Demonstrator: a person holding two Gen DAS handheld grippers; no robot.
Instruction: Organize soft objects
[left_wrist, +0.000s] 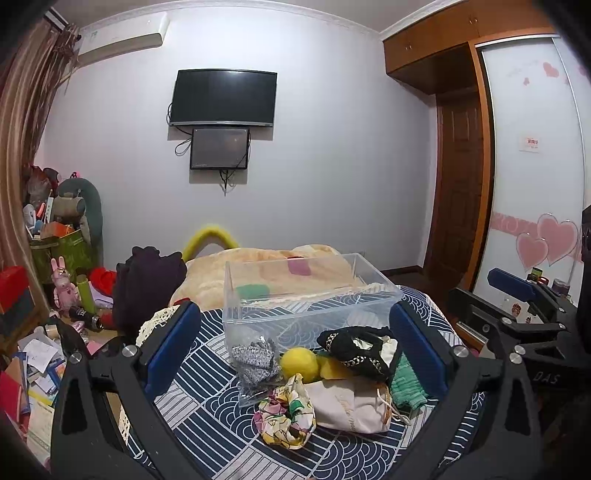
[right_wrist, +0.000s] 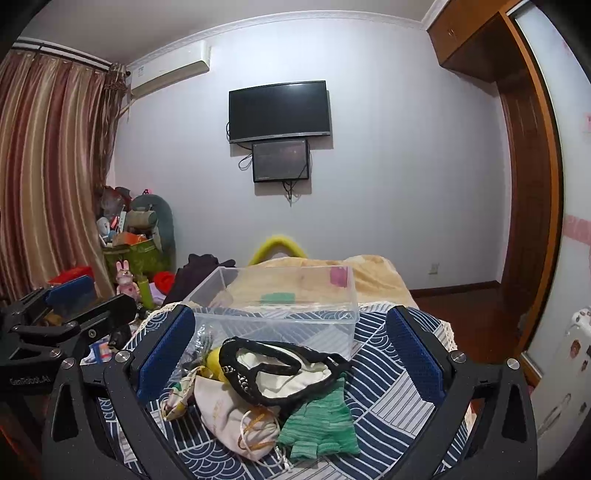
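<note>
A heap of soft things lies on the blue patterned cloth (left_wrist: 207, 417) in front of a clear plastic box (left_wrist: 306, 295), which also shows in the right wrist view (right_wrist: 280, 306). The heap holds a grey knit piece (left_wrist: 255, 360), a yellow ball (left_wrist: 299, 363), a floral cloth (left_wrist: 288, 413), a beige drawstring pouch (left_wrist: 347, 404) (right_wrist: 229, 410), a black-and-white pouch (left_wrist: 358, 350) (right_wrist: 280, 369) and a green knit piece (left_wrist: 406, 384) (right_wrist: 321, 424). My left gripper (left_wrist: 295, 350) is open above the heap. My right gripper (right_wrist: 288, 354) is open above it too. Both are empty.
A bed with a beige blanket (left_wrist: 266, 266) lies behind the box. Dark clothes (left_wrist: 147, 284) sit at its left. Toys, boxes and papers clutter the floor at left (left_wrist: 44, 332). A wardrobe and door (left_wrist: 461, 184) stand at right. The right gripper shows in the left wrist view (left_wrist: 517, 295).
</note>
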